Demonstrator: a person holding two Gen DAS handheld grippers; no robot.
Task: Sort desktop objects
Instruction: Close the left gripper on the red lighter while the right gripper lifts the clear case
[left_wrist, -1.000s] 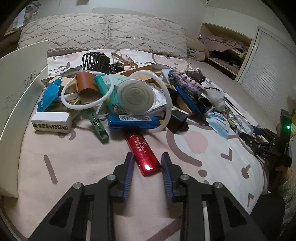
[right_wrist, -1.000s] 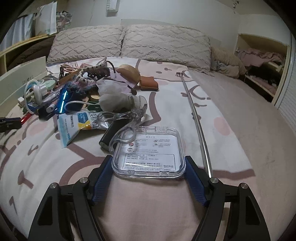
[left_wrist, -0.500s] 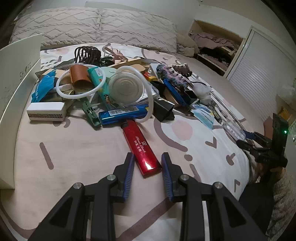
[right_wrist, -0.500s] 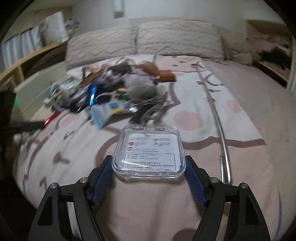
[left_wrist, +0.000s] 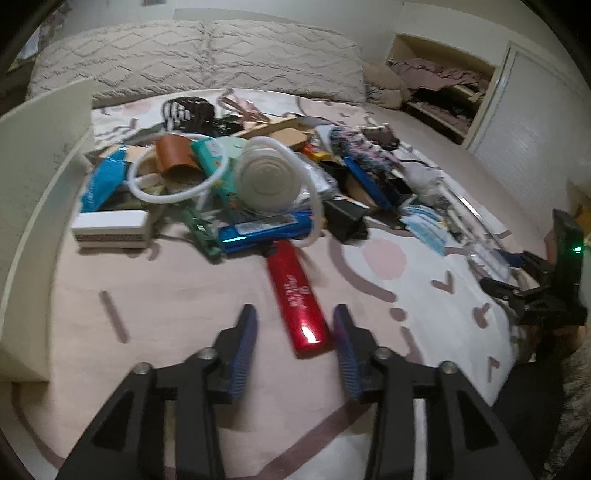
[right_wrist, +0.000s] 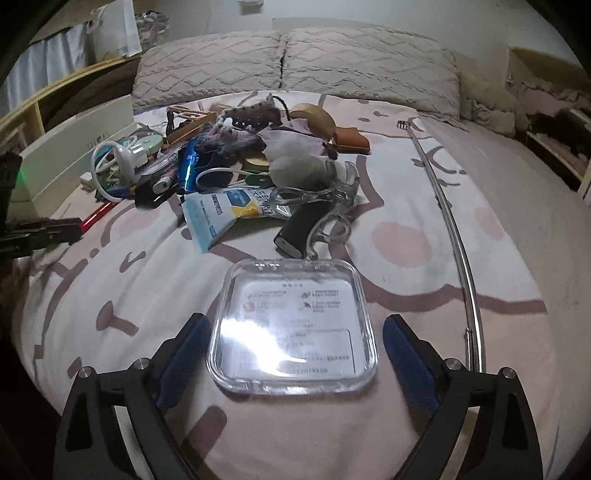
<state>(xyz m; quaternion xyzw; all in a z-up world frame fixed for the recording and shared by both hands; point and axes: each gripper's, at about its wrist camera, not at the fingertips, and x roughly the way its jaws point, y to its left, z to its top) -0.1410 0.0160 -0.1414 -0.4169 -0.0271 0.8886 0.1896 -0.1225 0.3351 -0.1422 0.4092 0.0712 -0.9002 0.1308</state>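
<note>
A pile of mixed small objects lies on the bed. In the left wrist view a glossy red bar (left_wrist: 297, 299) lies on the sheet, its near end between the open fingers of my left gripper (left_wrist: 293, 349), not gripped. In the right wrist view a clear square plastic box (right_wrist: 293, 326) lies flat on the sheet between the open fingers of my right gripper (right_wrist: 295, 360), with a gap on each side. The left gripper (right_wrist: 40, 230) shows at the left edge there, and the right gripper (left_wrist: 524, 280) at the right edge of the left view.
A white box wall (left_wrist: 37, 177) stands at the left. The pile holds a blue pack (left_wrist: 264, 230), white tubing (left_wrist: 173, 192), a round white lid (left_wrist: 267, 182), a blue-and-white packet (right_wrist: 221, 212) and clear scissors (right_wrist: 321, 210). A long metal rod (right_wrist: 456, 225) lies to the right. Pillows (right_wrist: 295, 62) are behind.
Both grippers have opened. The left let go of the red bar, which now lies loose between its fingers. The right let go of the clear box, which now rests on the sheet.
</note>
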